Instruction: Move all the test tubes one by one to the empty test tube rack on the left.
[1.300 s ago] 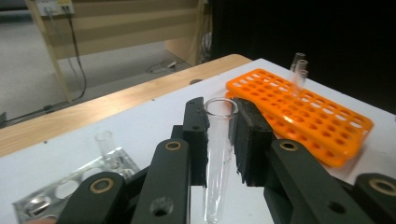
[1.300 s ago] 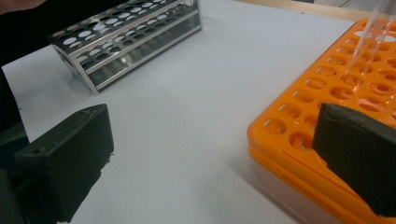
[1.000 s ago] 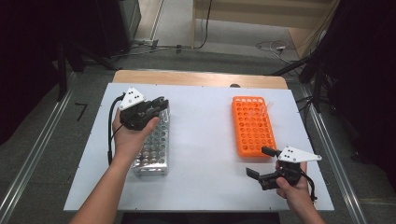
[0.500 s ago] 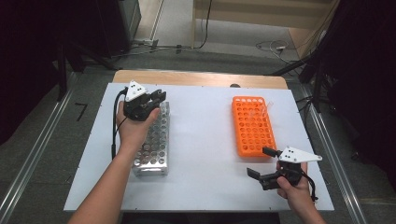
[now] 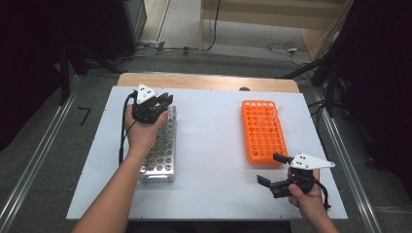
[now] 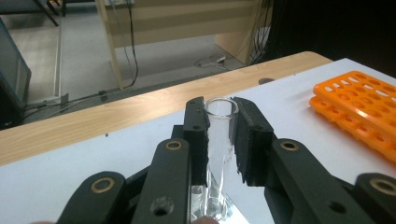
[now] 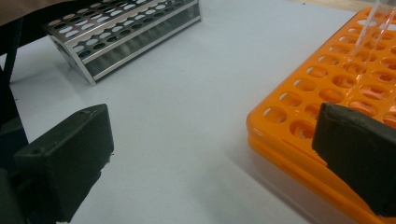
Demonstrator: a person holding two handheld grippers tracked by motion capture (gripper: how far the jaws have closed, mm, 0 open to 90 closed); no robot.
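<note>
R gripper [image 5: 270, 171] near table's [image 5: 214, 145] front edge, jaws spread wide, nothing btwn them; sits just off near corner of orange rack [image 5: 264, 130]. Clear tube [image 7: 373, 28] stands tilted in far part of that rack. Metal rack [image 5: 160, 148] on L side, well apart from orange one. L gripper [image 6: 221, 135] over metal rack's far end, jaws closed on a glass tube [image 6: 219, 140], upright, open rim just above jaw tips, lower end at rack holes. Wooden strip [image 5: 209, 81] beyond white top.
</note>
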